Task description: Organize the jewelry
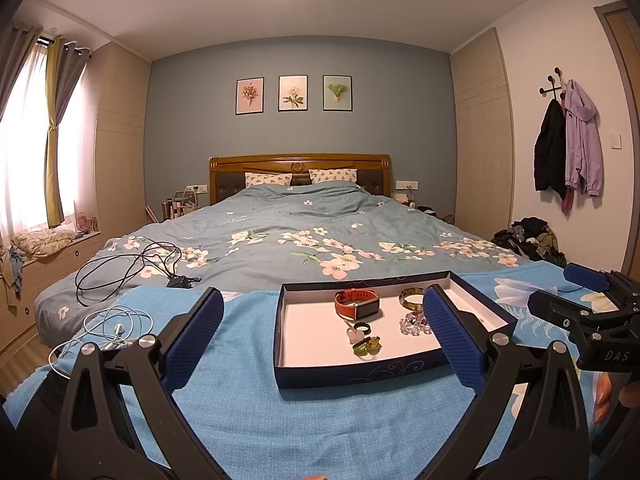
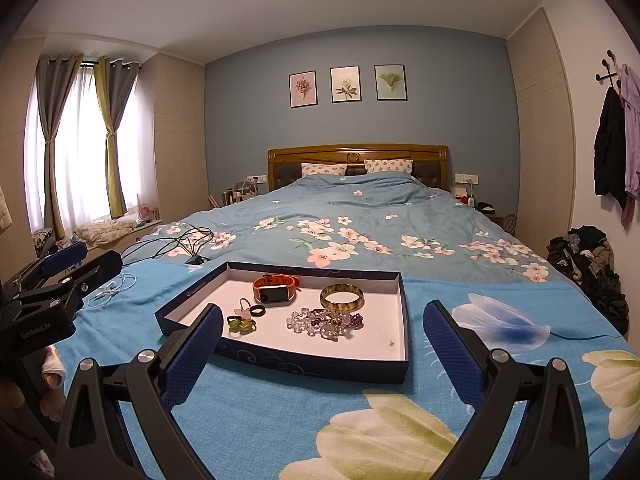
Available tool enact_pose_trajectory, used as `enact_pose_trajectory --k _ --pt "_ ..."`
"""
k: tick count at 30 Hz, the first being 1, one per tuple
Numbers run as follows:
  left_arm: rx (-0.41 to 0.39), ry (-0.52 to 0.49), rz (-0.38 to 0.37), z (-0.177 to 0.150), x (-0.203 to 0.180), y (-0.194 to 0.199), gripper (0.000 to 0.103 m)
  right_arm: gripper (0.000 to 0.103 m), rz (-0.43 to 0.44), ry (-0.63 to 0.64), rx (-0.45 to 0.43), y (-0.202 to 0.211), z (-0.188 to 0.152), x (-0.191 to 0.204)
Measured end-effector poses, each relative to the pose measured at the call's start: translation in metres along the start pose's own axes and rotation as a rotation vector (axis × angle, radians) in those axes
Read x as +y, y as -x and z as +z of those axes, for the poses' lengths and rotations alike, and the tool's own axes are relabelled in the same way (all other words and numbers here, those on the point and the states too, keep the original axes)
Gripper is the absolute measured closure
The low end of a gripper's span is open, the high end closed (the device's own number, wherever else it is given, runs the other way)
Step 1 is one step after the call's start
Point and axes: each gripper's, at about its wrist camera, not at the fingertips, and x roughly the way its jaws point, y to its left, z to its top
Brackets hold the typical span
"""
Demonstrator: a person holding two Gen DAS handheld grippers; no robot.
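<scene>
Jewelry lies loose in the shallow navy cardboard tray (image 2: 402,320) on the bed's foot edge. Left gripper (image 1: 320,332) and right gripper (image 2: 322,338) hover empty, jaws spread; approach the orange-strapped watch (image 2: 276,289) squarely, pinching its band.

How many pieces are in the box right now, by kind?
Smartwatch: 1
Bangle: 1
Beaded bracelets, tangled in one heap: count unclear, tallied as 1
Rings: 4 (black, pink, two green)
Tiny piece: 1
Total: 8 in the box
</scene>
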Motion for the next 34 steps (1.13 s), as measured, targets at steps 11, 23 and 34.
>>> enact_pose_trajectory --k 11,23,34 --pt "0.001 0.001 -0.003 0.000 0.000 0.001 0.005 0.006 -0.001 -0.002 0.003 -0.002 0.001 -0.001" --pt "0.007 0.000 -0.023 -0.002 -0.005 -0.001 0.005 0.006 0.002 -0.002 0.011 -0.004 0.001 -0.002" --pt "0.145 0.035 -0.046 -0.013 0.007 -0.028 0.005 0.006 -0.073 0.061 0.210 -0.030 -0.002 -0.030"
